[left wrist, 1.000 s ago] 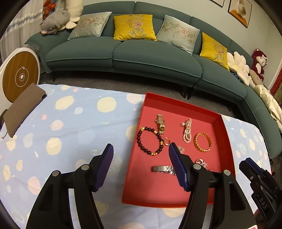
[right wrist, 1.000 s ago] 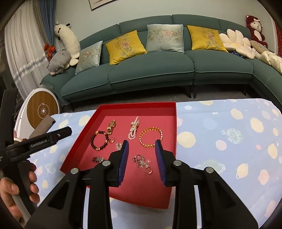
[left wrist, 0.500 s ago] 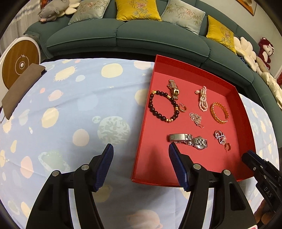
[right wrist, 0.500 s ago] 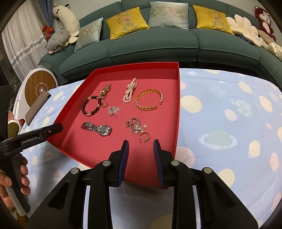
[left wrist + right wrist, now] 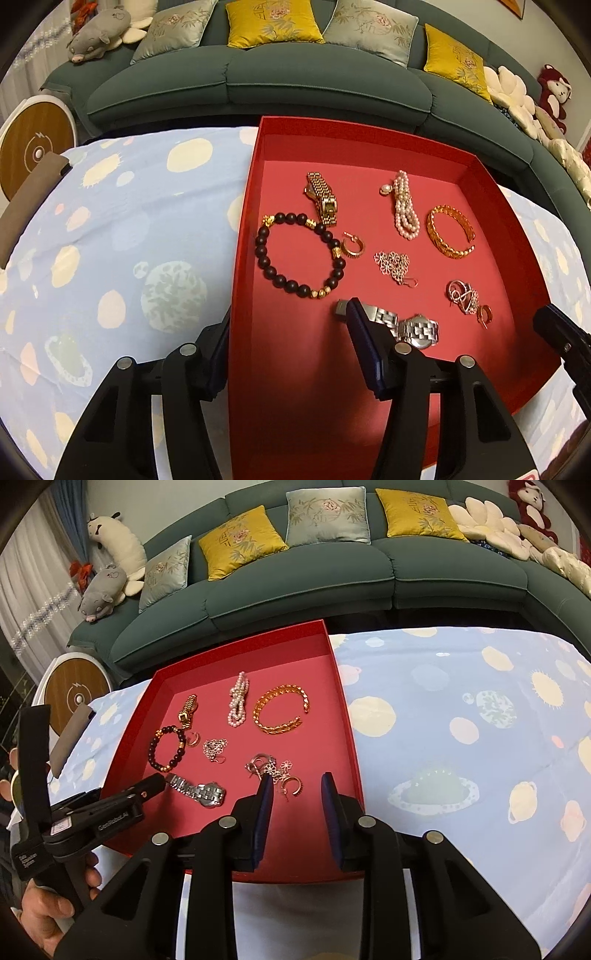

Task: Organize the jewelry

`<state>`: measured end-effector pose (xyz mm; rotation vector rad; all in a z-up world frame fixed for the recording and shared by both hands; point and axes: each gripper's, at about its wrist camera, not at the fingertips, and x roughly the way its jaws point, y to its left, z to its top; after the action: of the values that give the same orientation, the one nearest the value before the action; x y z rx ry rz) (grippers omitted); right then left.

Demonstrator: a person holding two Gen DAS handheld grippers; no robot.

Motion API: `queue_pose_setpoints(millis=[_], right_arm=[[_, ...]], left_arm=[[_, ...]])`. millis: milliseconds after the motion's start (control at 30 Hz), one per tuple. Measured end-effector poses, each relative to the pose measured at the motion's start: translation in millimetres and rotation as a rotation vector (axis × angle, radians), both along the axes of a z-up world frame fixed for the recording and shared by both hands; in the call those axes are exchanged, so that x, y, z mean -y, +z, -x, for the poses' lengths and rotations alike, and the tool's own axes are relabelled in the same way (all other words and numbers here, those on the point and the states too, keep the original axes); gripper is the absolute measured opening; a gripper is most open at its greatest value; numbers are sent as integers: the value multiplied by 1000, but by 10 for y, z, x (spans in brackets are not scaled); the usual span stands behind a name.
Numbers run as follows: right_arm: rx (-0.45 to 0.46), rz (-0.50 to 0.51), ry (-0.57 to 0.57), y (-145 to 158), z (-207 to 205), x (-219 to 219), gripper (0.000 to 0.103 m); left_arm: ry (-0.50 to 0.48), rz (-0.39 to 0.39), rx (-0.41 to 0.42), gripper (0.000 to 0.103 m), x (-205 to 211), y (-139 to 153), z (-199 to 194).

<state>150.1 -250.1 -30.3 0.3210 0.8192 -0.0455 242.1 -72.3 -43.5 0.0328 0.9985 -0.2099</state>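
A red tray on the blue tablecloth holds a dark bead bracelet, a gold watch, a pearl bracelet, a gold bangle, flower earrings and a silver watch. My left gripper straddles the tray's left wall. Its jaws are closing with nothing pinched, and one finger covers the end of the silver watch's band. My right gripper hovers low over a pile of small trinkets. Its narrow jaws are opening slightly, and a hoop earring shows between the tips, untouched.
The tablecloth with planet prints stretches to the right of the tray. A brown pad lies at the table's left edge, beside a round white and wood device. A teal sofa with cushions and plush toys stands behind.
Both grippers have sunk toward the tray, and the jewelry looms larger. The left jaws have narrowed and now straddle the tray's left wall. The right tips have reached the trinket pile.
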Motion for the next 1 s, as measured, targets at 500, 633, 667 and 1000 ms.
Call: queue_pose_setpoints(millis=[500,633,667,1000], right_arm=[[52,-16,1,196,254,57,27],[61,5,3,231,299,57,27],[63,5,5,241,315,58,27],[105,58,25,463,749,-157,27]], left_arm=[[22,34,96,55,168,83,-321],[21,12,128,55,173,246,-222],[18,10,138,55,164,300,-165],[-48,27,209,55,94,889,676]])
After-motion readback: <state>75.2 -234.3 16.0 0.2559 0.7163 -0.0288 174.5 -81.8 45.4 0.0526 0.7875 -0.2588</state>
